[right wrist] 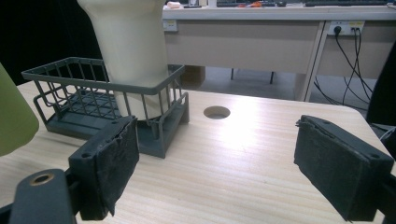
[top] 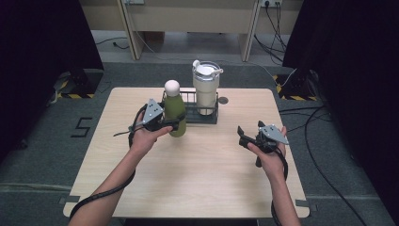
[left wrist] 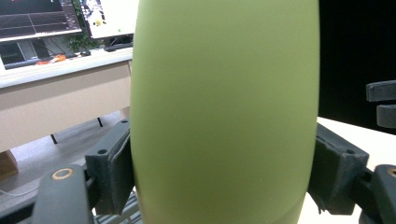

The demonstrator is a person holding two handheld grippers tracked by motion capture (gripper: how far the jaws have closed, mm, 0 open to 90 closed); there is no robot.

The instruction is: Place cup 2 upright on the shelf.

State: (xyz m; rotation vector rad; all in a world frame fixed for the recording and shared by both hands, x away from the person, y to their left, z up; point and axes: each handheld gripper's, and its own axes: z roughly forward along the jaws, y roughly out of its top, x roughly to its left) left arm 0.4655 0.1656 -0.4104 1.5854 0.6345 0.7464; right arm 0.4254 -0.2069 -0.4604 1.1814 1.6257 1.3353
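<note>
At the bottom of the high view two forearms come up onto the pale wooden desk (top: 197, 179). The right hand-held gripper (top: 248, 135) sits at the lower right of centre, raised a little off the desk top, its jaws spread wide with nothing between them; in the right gripper view the two black padded jaws stand far apart at the lower left and lower right, with bare wood in the gap.

Left of centre in the high view, the left hand-held gripper (top: 175, 123) is closed around the lower body of a green bottle (top: 175, 113), which stands upright with a round cream cap. In the left gripper view the green bottle (left wrist: 224, 112) takes up the middle of the frame, and a black pad presses against it on each side. Whether its base rests on the desk I cannot tell.

Just behind and right of the bottle in the high view is a dark wire basket (top: 190, 113), and in its right part stands a tall cream tumbler (top: 206, 87) with a lid and handle. The right gripper view shows the same wire basket (right wrist: 70, 74) at upper left with the tumbler (right wrist: 128, 46) rising out of it, and a round hole (right wrist: 217, 112) in the desk top right of the basket.

Beyond the desk is grey floor with cables, and a long light-coloured bench (top: 188, 19) across the top of the frame.
</note>
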